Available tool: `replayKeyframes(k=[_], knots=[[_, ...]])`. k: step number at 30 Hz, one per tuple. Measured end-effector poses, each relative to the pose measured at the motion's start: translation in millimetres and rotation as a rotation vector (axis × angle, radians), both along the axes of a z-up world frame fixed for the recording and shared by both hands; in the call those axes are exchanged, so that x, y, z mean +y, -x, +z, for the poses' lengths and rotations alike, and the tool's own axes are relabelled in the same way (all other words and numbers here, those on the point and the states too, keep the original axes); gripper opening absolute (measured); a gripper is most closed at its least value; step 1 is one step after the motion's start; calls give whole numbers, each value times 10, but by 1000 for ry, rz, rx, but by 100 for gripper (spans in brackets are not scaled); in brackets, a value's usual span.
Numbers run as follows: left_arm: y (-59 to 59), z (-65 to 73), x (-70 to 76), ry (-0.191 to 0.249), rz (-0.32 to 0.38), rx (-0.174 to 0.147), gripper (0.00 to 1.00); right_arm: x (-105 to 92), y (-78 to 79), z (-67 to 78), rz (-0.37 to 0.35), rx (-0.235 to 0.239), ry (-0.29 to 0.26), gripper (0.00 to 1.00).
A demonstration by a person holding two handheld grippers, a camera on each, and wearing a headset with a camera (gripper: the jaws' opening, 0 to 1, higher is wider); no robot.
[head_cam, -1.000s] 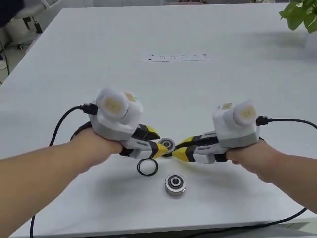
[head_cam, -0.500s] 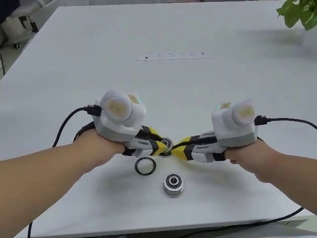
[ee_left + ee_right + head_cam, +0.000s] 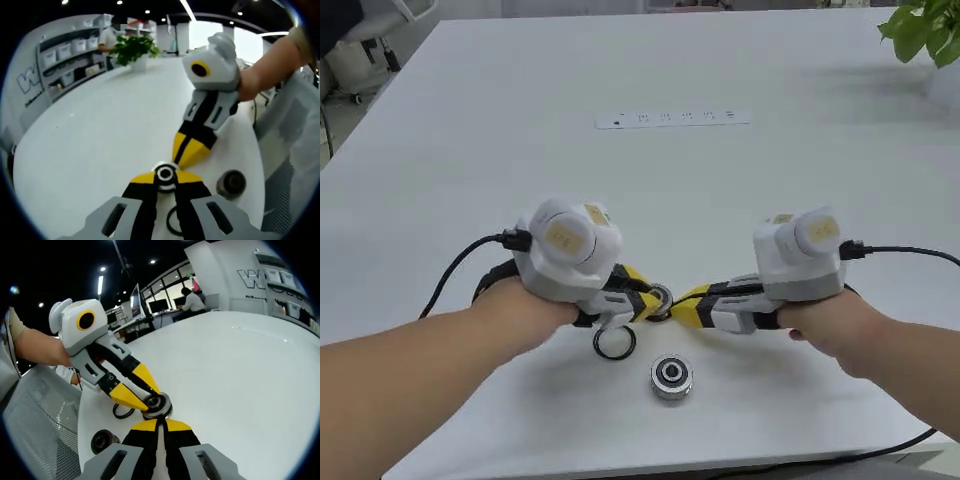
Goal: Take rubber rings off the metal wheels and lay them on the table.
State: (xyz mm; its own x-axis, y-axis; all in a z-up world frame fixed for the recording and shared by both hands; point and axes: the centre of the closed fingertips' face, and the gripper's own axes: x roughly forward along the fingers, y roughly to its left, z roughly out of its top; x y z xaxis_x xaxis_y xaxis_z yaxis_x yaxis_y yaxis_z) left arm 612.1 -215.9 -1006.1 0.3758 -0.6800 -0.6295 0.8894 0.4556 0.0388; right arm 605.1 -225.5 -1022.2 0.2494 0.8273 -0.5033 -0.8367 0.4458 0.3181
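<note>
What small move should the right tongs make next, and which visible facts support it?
Probably draw the right tongs back, peeling the rubber off. The left tongs are shut on a wheel, and the right tongs' closed tips meet its dark rim. One ring already lies on the table; a second wheel waits.

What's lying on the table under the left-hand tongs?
A black rubber ring, its upper edge covered by the left tongs. Whether anything else lies beneath them cannot be seen.
</note>
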Motion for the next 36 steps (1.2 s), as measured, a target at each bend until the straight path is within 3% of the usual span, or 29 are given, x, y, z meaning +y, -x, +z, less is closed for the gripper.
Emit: replayKeyframes(k=[18,23,28,36], knots=[[30,2,-47,-12,28,-15,13,-76,74,125,-93,110,-52,0],[34,6,-64,-7,36,-12,13,-101,62,103,-106,127,-53,0],[43,4,-75,-8,44,-13,13,-103,23,125,-155,178,-110,0],[32,1,-93,-12,58,-13,12,-122,6,152,-179,191,-144,0]])
